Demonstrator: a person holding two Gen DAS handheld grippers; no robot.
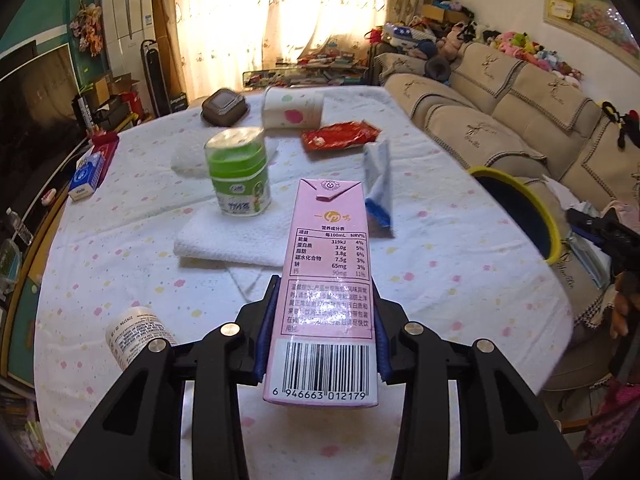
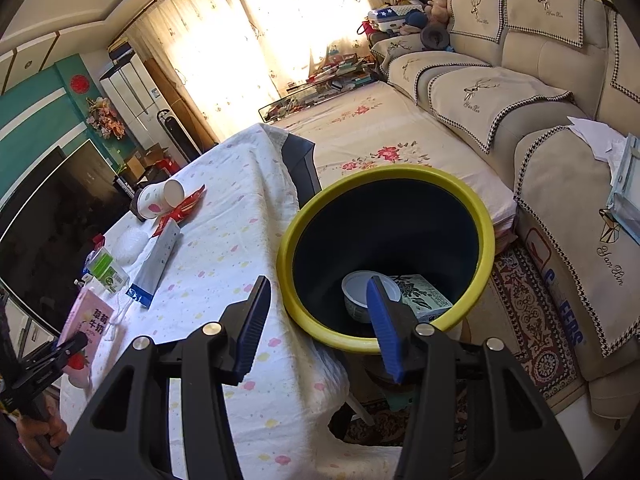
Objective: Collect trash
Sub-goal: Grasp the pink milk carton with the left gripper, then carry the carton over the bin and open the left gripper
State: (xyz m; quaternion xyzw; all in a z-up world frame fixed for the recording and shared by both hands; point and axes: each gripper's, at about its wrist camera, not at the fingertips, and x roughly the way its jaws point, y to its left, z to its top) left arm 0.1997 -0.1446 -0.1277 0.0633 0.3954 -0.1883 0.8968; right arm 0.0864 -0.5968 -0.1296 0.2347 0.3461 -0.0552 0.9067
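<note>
My left tongs (image 1: 320, 332) pinch the pink milk carton (image 1: 326, 280) above the counter (image 1: 460, 248). My right tongs (image 2: 316, 320) are spread, empty, at the yellow-rimmed bin (image 2: 486, 236).

Each claw (image 1: 324, 328) (image 2: 316, 324) is black plastic with 4 silver rivets and 2 ribbed blue pads (image 2: 382, 320)

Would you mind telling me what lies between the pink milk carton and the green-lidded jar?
In the left wrist view, a folded white towel lies between the pink milk carton and the green-lidded jar.
</note>
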